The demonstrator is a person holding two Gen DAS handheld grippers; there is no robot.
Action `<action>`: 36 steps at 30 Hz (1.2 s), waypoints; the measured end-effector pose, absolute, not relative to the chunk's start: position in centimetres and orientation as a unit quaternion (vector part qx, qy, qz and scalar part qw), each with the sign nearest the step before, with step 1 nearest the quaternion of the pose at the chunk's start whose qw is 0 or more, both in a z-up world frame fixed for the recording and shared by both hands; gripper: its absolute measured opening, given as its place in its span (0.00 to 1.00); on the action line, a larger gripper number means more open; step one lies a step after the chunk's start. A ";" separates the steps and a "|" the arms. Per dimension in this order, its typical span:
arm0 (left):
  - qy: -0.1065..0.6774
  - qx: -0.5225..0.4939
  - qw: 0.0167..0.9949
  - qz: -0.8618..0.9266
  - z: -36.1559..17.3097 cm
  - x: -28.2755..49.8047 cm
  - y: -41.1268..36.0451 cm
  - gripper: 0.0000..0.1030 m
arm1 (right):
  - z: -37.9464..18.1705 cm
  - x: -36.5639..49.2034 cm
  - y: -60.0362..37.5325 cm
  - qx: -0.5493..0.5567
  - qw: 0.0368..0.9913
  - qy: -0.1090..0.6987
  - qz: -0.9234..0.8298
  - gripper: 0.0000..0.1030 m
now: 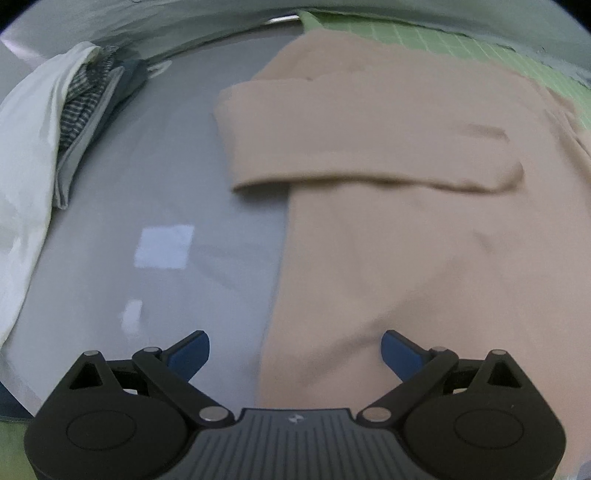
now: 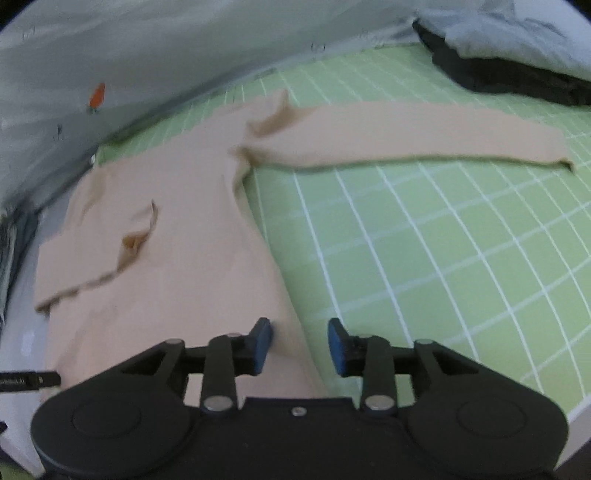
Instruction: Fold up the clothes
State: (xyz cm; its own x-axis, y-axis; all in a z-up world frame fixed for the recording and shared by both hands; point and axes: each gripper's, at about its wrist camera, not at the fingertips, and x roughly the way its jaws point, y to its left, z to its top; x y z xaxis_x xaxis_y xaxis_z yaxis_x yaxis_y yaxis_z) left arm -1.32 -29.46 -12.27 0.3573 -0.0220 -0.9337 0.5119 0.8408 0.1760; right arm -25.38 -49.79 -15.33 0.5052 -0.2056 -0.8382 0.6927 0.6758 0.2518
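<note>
A beige long-sleeved top lies flat, partly on the grey table and partly on a green grid mat. One sleeve is folded across its body. The other sleeve lies stretched out over the mat. My left gripper is open and empty, hovering over the top's left edge near the hem. My right gripper is open and empty, its fingers straddling the top's right edge, just above the cloth.
A pile of folded clothes, white and striped dark, lies at the far left of the table. A dark garment under a light grey one lies at the mat's far right. A grey wall runs along the back.
</note>
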 end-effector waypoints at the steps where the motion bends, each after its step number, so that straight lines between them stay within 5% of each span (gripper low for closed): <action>1: 0.542 0.230 0.790 -0.171 -12.3 -1.7 -29.5 0.96 | -15.6 -25.5 -49.7 0.290 0.816 0.419 -0.273 0.23; 2: 0.542 0.232 0.789 -0.174 -12.4 -2.1 -29.5 0.96 | -15.8 -25.8 -49.4 0.281 0.818 0.422 -0.272 0.09; 3: 0.542 0.233 0.788 -0.176 -12.4 -2.6 -29.5 0.96 | -15.9 -25.9 -49.3 0.268 0.818 0.427 -0.276 0.06; 9: 0.537 0.231 0.795 -0.164 -11.8 -3.1 -28.7 0.96 | -15.3 -25.6 -49.1 0.205 0.792 0.467 -0.337 0.06; 11: 0.537 0.225 0.797 -0.159 -11.9 -2.6 -28.3 0.96 | -14.7 -25.2 -49.4 0.201 0.792 0.459 -0.349 0.21; 12: 0.538 0.222 0.798 -0.156 -11.9 -2.3 -28.2 0.96 | -14.4 -24.8 -49.6 0.204 0.797 0.450 -0.348 0.33; 13: 0.538 0.218 0.800 -0.153 -11.9 -2.0 -28.0 0.96 | -14.2 -24.3 -49.6 0.203 0.803 0.443 -0.344 0.59; 14: 0.538 0.215 0.801 -0.150 -11.8 -1.7 -27.9 0.96 | -14.0 -23.5 -49.4 0.195 0.811 0.436 -0.337 0.67; 22: 0.533 0.197 0.812 -0.131 -11.7 2.0 -27.5 0.96 | -13.1 -14.1 -47.8 0.175 0.876 0.405 -0.197 0.69; 29: 0.548 0.186 0.808 -0.111 -12.4 4.7 -27.3 0.96 | -15.0 -5.8 -47.3 0.166 0.864 0.454 -0.140 0.38; 33: 0.558 0.183 0.803 -0.104 -12.8 5.0 -27.3 0.96 | -15.7 -4.3 -46.5 0.161 0.860 0.472 -0.112 0.30; 36: 0.556 0.181 0.804 -0.104 -12.6 4.8 -27.5 0.96 | -15.7 -4.4 -45.9 0.145 0.864 0.473 -0.092 0.06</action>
